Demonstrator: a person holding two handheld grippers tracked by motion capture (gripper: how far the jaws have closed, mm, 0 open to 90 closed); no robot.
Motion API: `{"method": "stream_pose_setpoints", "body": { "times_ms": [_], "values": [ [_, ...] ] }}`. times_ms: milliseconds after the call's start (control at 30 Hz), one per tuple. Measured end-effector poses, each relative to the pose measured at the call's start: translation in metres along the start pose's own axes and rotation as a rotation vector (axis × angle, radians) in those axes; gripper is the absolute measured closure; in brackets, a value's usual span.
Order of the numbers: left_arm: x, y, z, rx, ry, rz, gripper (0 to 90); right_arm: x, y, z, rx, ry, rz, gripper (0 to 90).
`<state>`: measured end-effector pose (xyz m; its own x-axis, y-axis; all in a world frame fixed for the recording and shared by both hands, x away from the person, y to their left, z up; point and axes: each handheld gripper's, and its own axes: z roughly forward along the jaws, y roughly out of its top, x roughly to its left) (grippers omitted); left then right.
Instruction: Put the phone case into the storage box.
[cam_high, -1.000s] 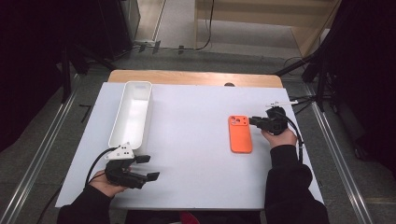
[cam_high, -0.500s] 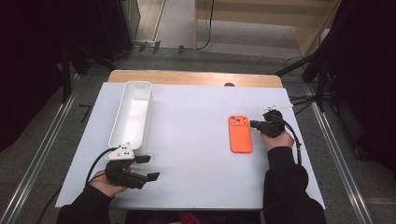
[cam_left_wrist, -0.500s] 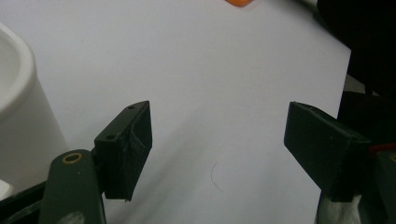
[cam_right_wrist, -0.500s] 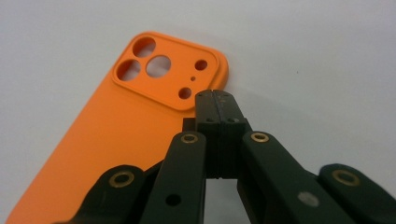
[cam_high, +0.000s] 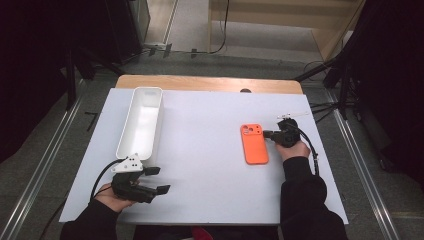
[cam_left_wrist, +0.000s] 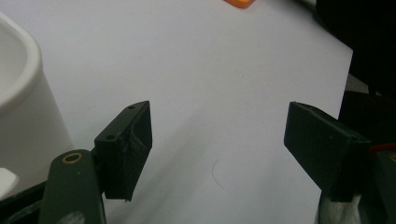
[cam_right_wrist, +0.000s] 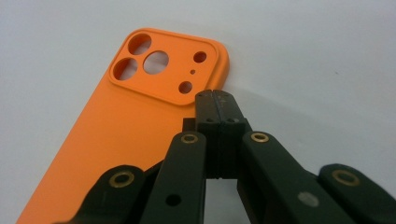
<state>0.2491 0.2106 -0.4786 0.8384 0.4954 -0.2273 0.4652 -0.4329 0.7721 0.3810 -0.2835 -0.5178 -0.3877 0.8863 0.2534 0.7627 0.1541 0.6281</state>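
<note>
My two hands, each with a gripper

My left gripper (cam_high: 159, 180) sits low near me, jaws wide apart, holding nothing. My right gripper (cam_right_wrist: 214, 100) reaches out flat, and its jaws have just closed tight together, nothing between them.

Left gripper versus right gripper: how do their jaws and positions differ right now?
The left gripper has its jaws spread apart over bare table with nothing between them; the right gripper has its jaws pressed together, empty. The left sits beside the white bin; the right's tips are at the orange phone case's edge. Both are hand-held with black jaws.

Lab, dark curtains (cam_high: 45, 60), floor rails (cam_high: 47, 165)
</note>
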Motion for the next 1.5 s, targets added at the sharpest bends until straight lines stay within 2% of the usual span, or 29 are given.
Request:
{"method": "stream_pose_setpoints", "body": {
  "times_ms": [633, 1100, 1300, 1400, 1467, 1500],
  "values": [
    [-0.001, -0.003, -0.003, 0.000, 0.013, -0.002, 24.0, 0.032, 0.010, 0.017, 0.027, 0.060, -0.092, 88.0],
    [-0.001, -0.003, -0.004, -0.001, 0.012, -0.004, 24.0, 0.070, 0.013, 0.030, 0.057, 0.118, -0.180, 88.0],
    [-0.001, -0.003, -0.003, 0.001, 0.011, -0.004, 24.0, 0.068, 0.013, 0.031, 0.064, 0.112, -0.191, 88.0],
    [-0.001, -0.003, -0.003, 0.002, 0.009, -0.004, 24.0, 0.068, 0.015, 0.025, 0.034, 0.089, -0.179, 87.4],
    [0.000, -0.003, -0.003, 0.001, 0.009, -0.002, 24.0, 0.067, 0.016, 0.022, 0.018, 0.083, -0.175, 84.3],
    [0.000, -0.003, -0.003, 0.001, 0.008, -0.001, 24.0, 0.065, 0.017, 0.015, 0.003, 0.078, -0.175, 80.4]
  ]
}}
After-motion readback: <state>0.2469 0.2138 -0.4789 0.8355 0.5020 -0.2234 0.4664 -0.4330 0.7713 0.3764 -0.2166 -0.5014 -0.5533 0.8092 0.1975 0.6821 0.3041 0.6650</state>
